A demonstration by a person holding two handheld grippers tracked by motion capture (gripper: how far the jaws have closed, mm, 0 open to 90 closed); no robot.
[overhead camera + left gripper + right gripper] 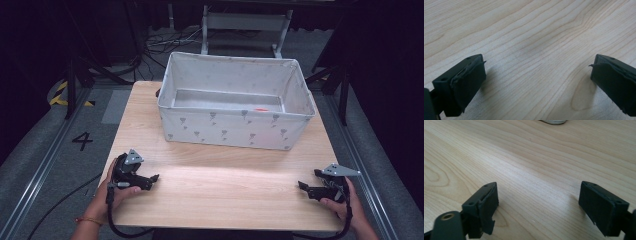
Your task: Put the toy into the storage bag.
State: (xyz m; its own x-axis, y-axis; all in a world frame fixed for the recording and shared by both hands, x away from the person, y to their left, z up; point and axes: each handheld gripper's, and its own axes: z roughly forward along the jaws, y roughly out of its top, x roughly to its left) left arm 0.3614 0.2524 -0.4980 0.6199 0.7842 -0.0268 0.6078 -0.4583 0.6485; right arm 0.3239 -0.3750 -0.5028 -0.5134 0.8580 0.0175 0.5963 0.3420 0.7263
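Looking from the bottom of the high view, we see the left gripper (pixel 150 179) at lower left and the right gripper (pixel 306 187) at lower right, each in a hand and resting low on the table (pixel 225 175), well apart. In their own views we find both jaws spread wide over bare wood. Farther up, at upper centre, we see a bin (pixel 235 127) with something red (pixel 260 109) inside.

We see a white fabric bin (pixel 235 127) with a small grey print, standing upright and open-topped at the far edge of the wooden desk (pixel 225 185). Something small and red (pixel 260 109) lies on its floor, near the right wall.
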